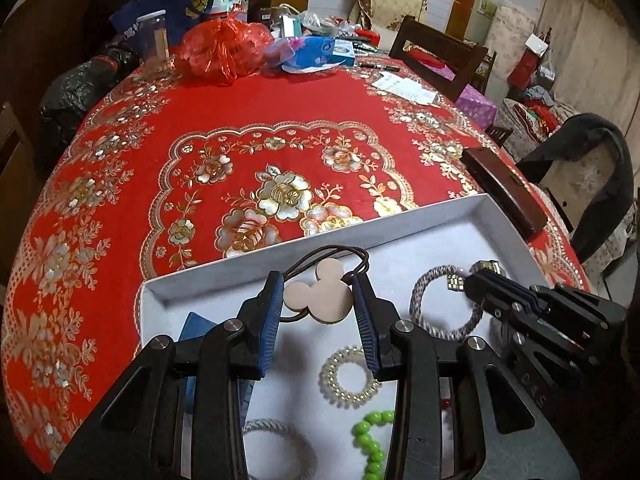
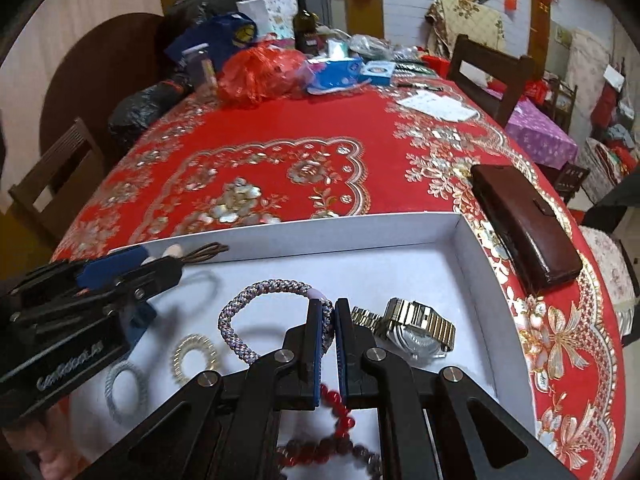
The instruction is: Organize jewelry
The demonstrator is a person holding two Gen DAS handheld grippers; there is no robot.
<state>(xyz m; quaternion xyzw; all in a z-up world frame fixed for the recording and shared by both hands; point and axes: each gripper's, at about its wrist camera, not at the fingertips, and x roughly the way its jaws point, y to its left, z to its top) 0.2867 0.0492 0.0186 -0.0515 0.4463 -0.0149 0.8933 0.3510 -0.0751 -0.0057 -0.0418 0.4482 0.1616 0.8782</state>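
Both hands are over the white tray [image 1: 420, 216], which I use as my landmark. My left gripper [image 1: 318, 300] is part-open and clamped on the mouse-head hair tie [image 1: 318, 294]; its pads press the pale charm's sides, and the brown elastic loops out toward the tray's far wall. My right gripper [image 2: 329, 320] is pinched nearly shut on the braided grey hair band [image 2: 256, 312], with the loop hanging out to the left above the tray floor.

Already lying in the tray:
- a gold watch [image 2: 416, 330] near the right wall
- a clear coil hair tie [image 1: 350, 376] mid-floor
- a green bead bracelet [image 1: 372, 440] toward the near edge
- red beads [image 2: 340, 412] toward the near edge
- a pale cord band [image 2: 120, 388] toward the near edge
- something blue [image 1: 196, 328] by the left wall

Outside the tray, a brown case [image 2: 524, 228] sits on the counter just beyond the right wall. I see no loose jewelry on the red cloth.

I judge the task far along. Gathering looks mostly done, and the two held pieces are over the tray and not yet set down. What remains is to release both and perhaps tidy the pile.
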